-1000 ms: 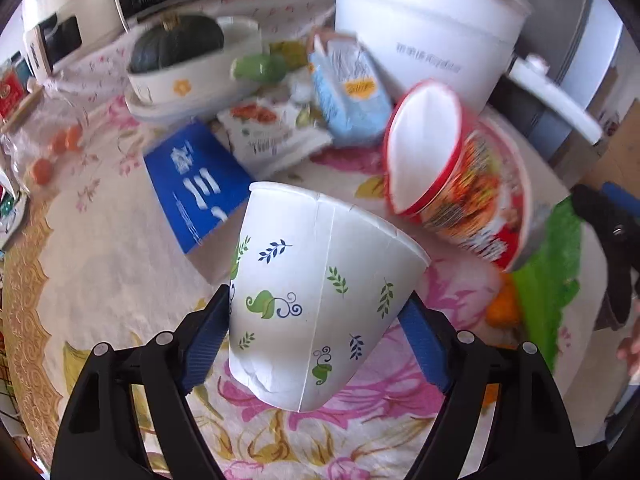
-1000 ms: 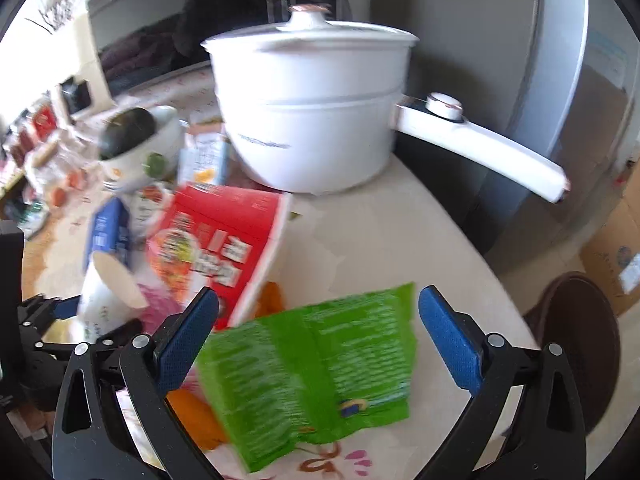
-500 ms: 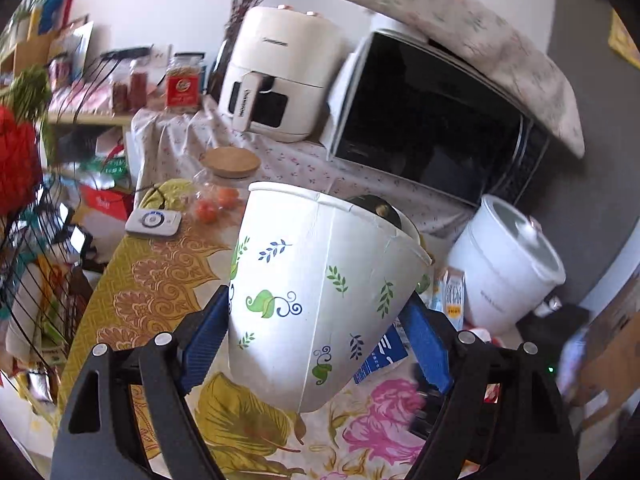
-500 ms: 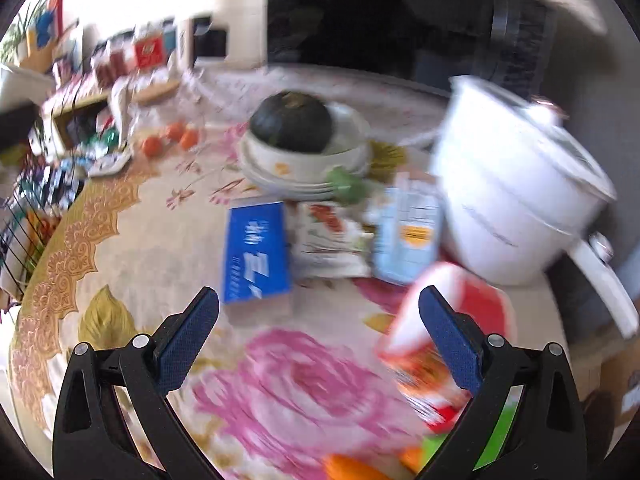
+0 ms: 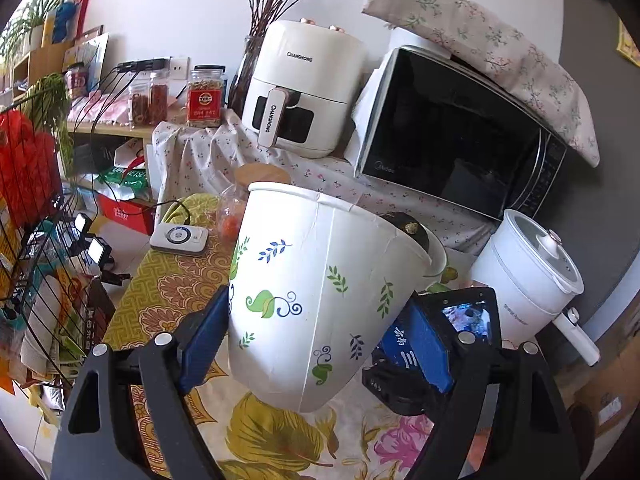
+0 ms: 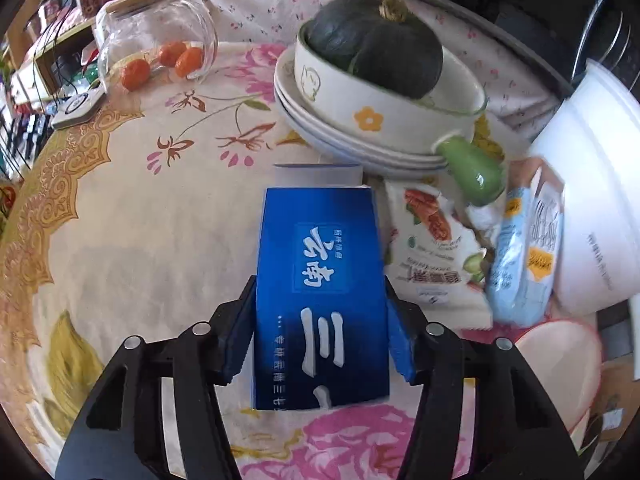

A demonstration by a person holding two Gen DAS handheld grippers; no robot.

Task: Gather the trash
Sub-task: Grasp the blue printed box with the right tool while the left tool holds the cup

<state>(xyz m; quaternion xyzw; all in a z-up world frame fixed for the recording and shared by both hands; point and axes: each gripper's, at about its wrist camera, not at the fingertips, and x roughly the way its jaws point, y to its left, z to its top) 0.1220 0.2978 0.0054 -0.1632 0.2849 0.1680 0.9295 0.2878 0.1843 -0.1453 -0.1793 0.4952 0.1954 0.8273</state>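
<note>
right wrist view: blue carton (image 6: 320, 296) lies flat on the bench (image 6: 132, 240), centre to lower centre of frame, lengthwise between the fingers of the right claw (image 6: 318, 340). jaws closing on its long edges; blue pads look at or just beside the card walls, full contact not certain. to do this well, i judge: keep the claw square to the box, squeeze only until the thin card holds, lift straight so the open flap at the far end doesn't snag the stacked plates (image 6: 344, 140) just beyond.

carton: glossy printed card, flat rectangular, likely empty and crushable. right of it, crinkled snack wrappers (image 6: 436, 248) and a pale blue pouch (image 6: 524, 248), soft film, irregular. bowl on the plates is glazed ceramic holding a dark ribbed squash (image 6: 376, 44). upper left, a clear glass jar (image 6: 156, 40) on its side with small orange fruit. bench cloth is smooth, floral print.

left wrist view: left claw (image 5: 316, 344) clamped on a paper cup (image 5: 320, 300), centre frame, tapered, leaf print, rim slightly dented.
</note>
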